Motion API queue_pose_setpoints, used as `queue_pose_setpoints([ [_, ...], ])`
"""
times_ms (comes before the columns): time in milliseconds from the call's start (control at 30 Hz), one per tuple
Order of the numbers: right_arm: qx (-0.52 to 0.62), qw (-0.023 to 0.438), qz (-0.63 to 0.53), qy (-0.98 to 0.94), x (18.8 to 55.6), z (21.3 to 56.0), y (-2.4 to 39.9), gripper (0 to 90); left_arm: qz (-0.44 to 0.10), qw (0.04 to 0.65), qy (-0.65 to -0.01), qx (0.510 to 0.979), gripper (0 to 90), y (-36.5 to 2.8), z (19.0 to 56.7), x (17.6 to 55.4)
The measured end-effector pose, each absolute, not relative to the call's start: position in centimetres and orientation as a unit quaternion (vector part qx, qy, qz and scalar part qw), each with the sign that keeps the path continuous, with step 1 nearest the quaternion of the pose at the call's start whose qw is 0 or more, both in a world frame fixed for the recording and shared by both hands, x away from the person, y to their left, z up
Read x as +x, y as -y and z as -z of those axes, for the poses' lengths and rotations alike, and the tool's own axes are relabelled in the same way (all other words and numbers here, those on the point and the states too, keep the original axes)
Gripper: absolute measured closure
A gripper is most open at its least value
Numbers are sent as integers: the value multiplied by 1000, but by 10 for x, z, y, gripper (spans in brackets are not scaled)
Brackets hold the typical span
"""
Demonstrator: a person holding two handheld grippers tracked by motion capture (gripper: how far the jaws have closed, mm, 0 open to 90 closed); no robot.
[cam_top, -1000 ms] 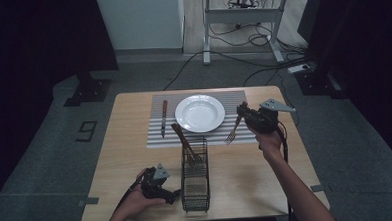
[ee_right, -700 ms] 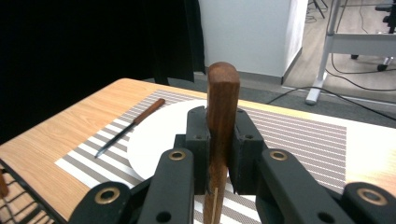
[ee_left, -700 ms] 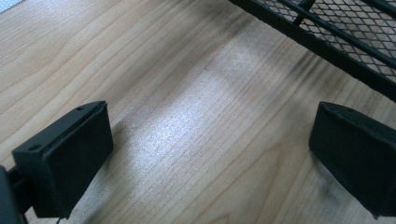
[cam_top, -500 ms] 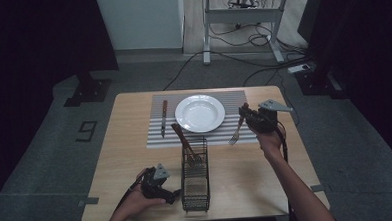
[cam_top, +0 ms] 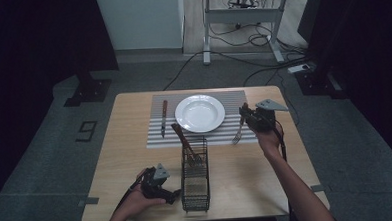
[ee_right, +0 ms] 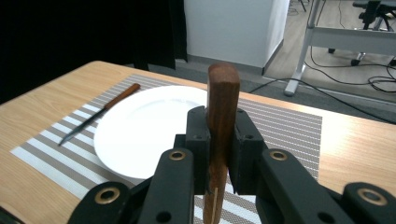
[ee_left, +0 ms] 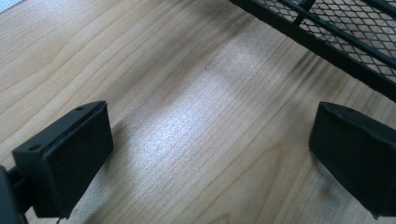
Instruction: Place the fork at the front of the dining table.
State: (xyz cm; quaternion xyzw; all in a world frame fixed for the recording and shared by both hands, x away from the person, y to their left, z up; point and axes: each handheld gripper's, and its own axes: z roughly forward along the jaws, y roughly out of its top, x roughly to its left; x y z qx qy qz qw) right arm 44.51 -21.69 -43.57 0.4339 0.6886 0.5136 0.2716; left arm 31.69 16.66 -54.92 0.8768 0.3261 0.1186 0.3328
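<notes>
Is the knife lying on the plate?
No, the knife lies on the striped mat left of the plate, apart from it.

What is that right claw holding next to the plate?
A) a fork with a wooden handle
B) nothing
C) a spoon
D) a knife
A: the right claw pinches the fork by its wooden handle, tines down on the striped mat beside the plate.

Left gripper (cam_top: 173, 195) rests low, jaws wide apart; right gripper (cam_top: 244, 113) raised, jaws clamped.
</notes>
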Motion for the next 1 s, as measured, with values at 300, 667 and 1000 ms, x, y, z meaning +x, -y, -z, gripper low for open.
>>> queue_pose_setpoints([
  [300,440,283,-495,-693,459,440,212,804,-119,333,-326,877,0,-167,549,317],
  [667,441,289,-475,-705,476,439,198,803,-118,333,-326,877,0,-167,549,317],
  [1000,453,292,-468,-700,494,443,192,801,-118,332,-325,878,0,-167,549,317],
])
